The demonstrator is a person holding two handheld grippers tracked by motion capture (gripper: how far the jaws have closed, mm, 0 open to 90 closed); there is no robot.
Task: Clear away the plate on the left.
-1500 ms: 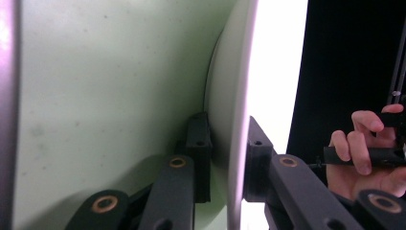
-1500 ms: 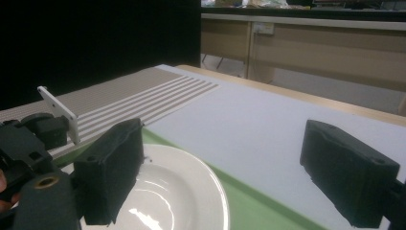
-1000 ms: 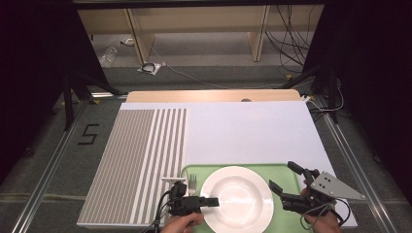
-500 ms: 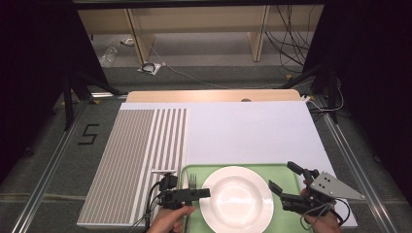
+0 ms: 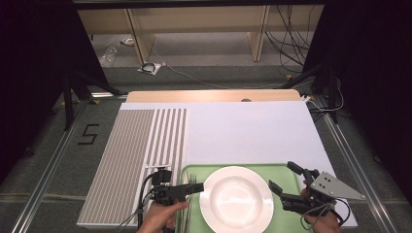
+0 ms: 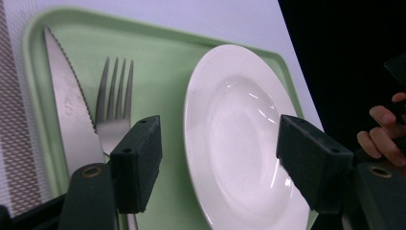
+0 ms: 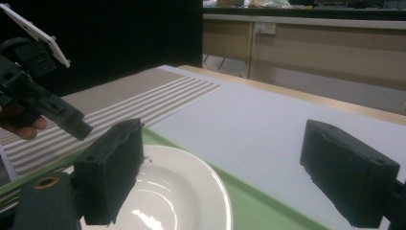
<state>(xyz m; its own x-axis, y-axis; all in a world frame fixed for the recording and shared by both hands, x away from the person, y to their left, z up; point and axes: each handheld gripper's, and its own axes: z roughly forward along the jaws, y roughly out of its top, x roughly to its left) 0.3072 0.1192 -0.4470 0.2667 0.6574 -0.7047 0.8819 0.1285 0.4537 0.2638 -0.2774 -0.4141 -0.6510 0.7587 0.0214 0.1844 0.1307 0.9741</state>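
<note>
High view gives us a green tray (image 5: 286, 174) at the table's near edge, with a white plate (image 5: 236, 197) on it between our grippers. We judge the plate stiff, glossy, slippery and breakable, best pinched at its rim. Left gripper (image 5: 192, 188) and right gripper (image 5: 282, 177) both gape, holding nothing; knife (image 6: 67, 105) and fork (image 6: 112, 103) lie beside the plate
</note>
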